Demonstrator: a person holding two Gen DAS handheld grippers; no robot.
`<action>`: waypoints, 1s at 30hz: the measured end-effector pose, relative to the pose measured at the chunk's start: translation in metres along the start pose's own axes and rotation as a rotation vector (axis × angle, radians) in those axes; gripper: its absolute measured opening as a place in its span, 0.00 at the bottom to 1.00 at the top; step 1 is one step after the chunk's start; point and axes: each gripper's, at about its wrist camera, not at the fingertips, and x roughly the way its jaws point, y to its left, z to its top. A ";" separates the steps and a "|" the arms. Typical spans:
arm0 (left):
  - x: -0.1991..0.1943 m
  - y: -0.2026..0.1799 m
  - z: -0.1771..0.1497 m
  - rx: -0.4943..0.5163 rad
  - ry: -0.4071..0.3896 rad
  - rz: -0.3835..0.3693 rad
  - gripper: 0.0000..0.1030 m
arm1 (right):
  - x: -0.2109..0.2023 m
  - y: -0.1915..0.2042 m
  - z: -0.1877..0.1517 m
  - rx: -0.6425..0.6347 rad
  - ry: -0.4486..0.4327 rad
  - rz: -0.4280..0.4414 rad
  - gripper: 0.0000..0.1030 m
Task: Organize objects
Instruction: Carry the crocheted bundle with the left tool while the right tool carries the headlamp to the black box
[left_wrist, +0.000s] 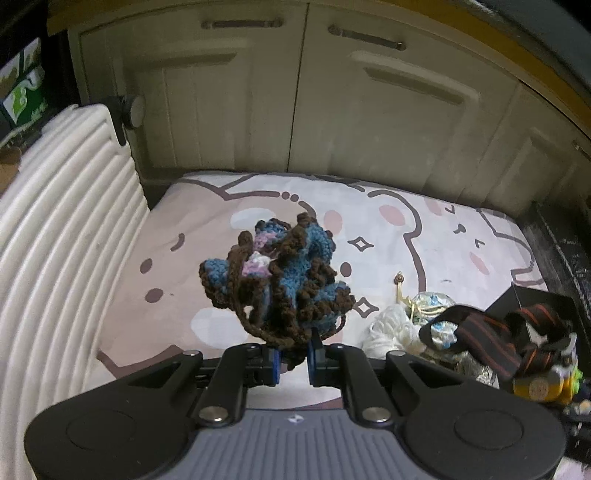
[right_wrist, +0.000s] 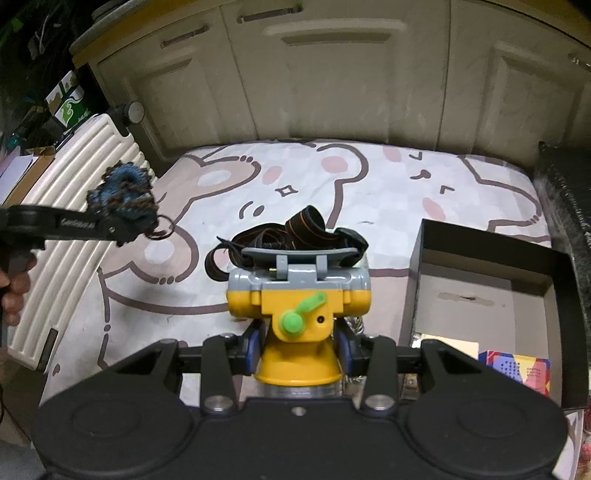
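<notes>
My left tongs (left_wrist: 291, 363) are clenched on a crocheted bundle of brown, blue and pink yarn (left_wrist: 275, 280), pinched at its lower end so the bulk of it stands up beyond the blue pads, clear of the bed. From my right camera those tongs (right_wrist: 123, 230) come in level from the left edge, my hand (right_wrist: 13, 288) wrapped around the grip, with the bundle (right_wrist: 123, 195) lifted above the cartoon-bear bedsheet (right_wrist: 369, 184) and in front of the ribbed white suitcase (right_wrist: 74, 192).

My right tongs (right_wrist: 299, 349) point steeply down and grasp a yellow and grey headlamp (right_wrist: 297, 295) by its yellow neck, one blue pad on each side. The green crank faces me, and its black strap with orange stripes (right_wrist: 295, 232) bunches loosely on the far side of the lamp.

To the right, an open black box (right_wrist: 554, 280) sits on the bed, a colourful small carton (right_wrist: 515, 371) at its near corner. Balls of white and pale blue yarn (left_wrist: 402, 328) lie on the sheet beside the lamp. Cream cabinet doors (left_wrist: 332, 110) close off the back.
</notes>
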 end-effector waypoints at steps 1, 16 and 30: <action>-0.003 -0.002 -0.001 0.010 -0.002 0.000 0.14 | -0.001 -0.001 0.000 0.001 -0.003 -0.003 0.40; -0.047 -0.059 0.002 0.082 -0.148 -0.166 0.14 | -0.053 -0.038 0.012 0.007 -0.107 -0.079 0.40; -0.044 -0.133 0.007 0.148 -0.172 -0.314 0.14 | -0.073 -0.102 0.004 0.029 -0.127 -0.216 0.40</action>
